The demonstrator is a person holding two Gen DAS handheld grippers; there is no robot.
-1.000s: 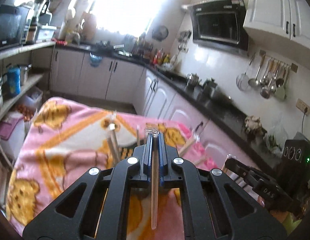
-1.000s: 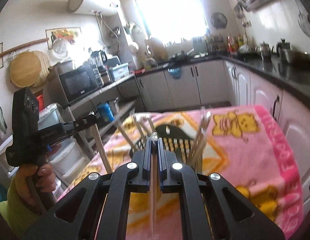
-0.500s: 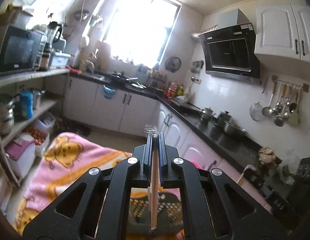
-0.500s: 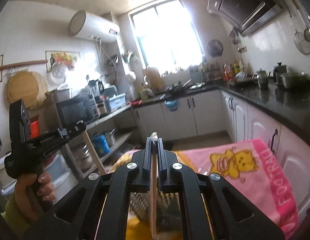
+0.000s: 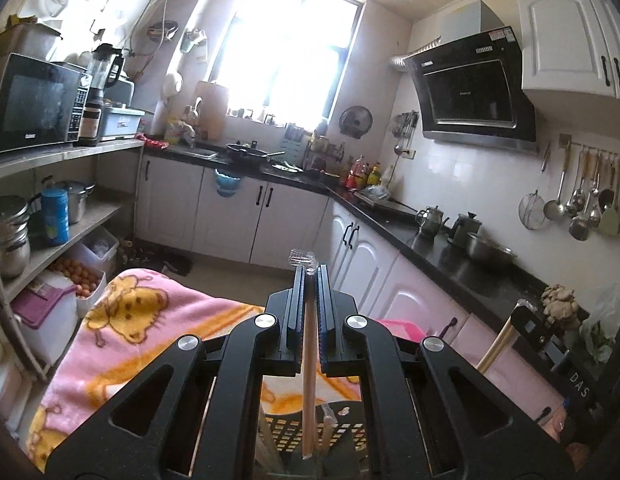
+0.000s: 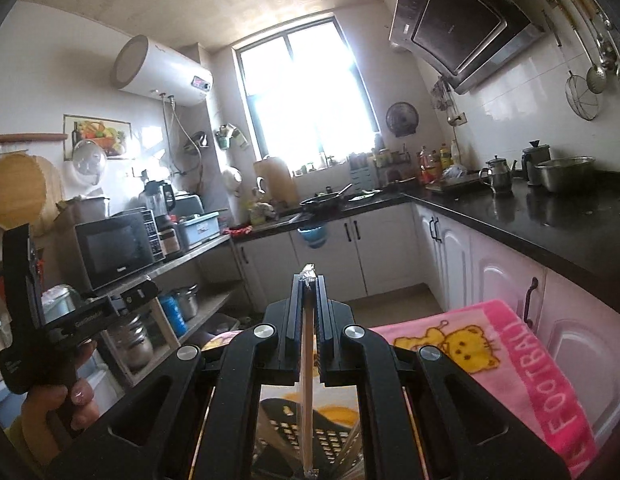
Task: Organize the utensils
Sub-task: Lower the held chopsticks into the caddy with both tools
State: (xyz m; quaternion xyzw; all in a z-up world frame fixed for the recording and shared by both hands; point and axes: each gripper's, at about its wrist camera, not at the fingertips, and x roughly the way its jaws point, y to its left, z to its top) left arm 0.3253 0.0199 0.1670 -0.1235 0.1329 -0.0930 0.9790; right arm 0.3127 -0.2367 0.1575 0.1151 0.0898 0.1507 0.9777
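My left gripper is shut on a wrapped wooden chopstick that runs down between the jaws, its lower end over a black perforated utensil holder. My right gripper is shut on another wrapped chopstick, its end above the same black holder. Both grippers are raised and tilted up toward the kitchen. The right gripper's body shows at the left wrist view's right edge; the left gripper's body shows at the right wrist view's left edge. Other sticks stand in the holder, mostly hidden.
A pink cartoon blanket covers the table and also shows in the right wrist view. Open shelves with a microwave, pots and eggs stand at left. White cabinets under a black counter run along the right.
Both grippers have tilted and lifted upward with their chopsticks. The table and holder have dropped toward the bottom of both views.
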